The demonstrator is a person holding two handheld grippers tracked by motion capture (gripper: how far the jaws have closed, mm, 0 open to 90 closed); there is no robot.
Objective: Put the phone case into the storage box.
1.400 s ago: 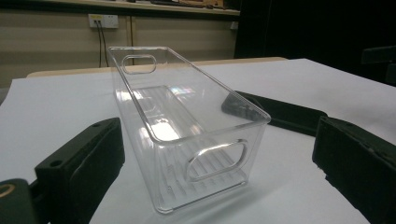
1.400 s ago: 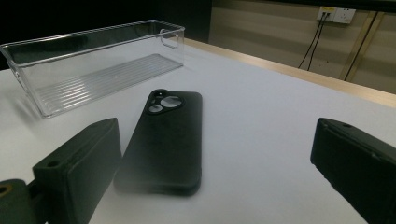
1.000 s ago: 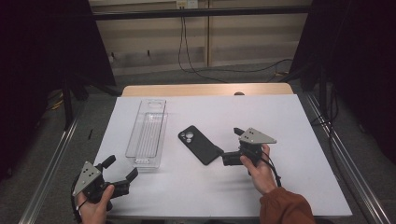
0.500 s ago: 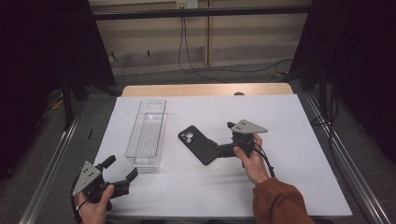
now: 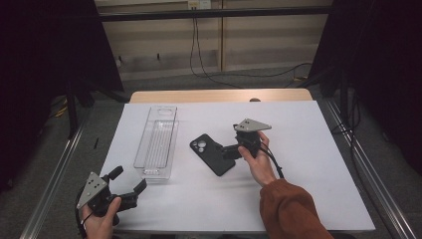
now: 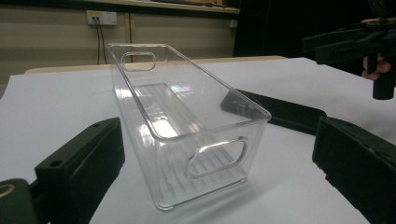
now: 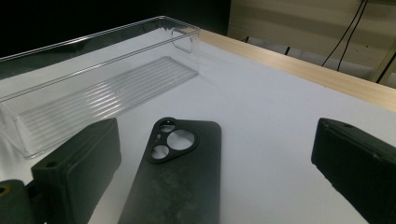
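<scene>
Presently the right gripper (image 5: pixel 225 151) hangs spread over the black phone (image 5: pixel 212 154), pads clear. The left gripper (image 5: pixel 130 185), also spread, sits at the clear bin's (image 5: pixel 158 142) seven o'clock.

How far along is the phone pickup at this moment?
Nothing looks done: the black phone lies camera-side up on the white table, beside the empty clear bin. In hand: the right gripper is at the phone's edge, jaws open on either side of it in the right gripper view, not gripping. The left gripper waits open near the bin's end. Left: closing on the phone and lifting it, likely to the bin.
</scene>
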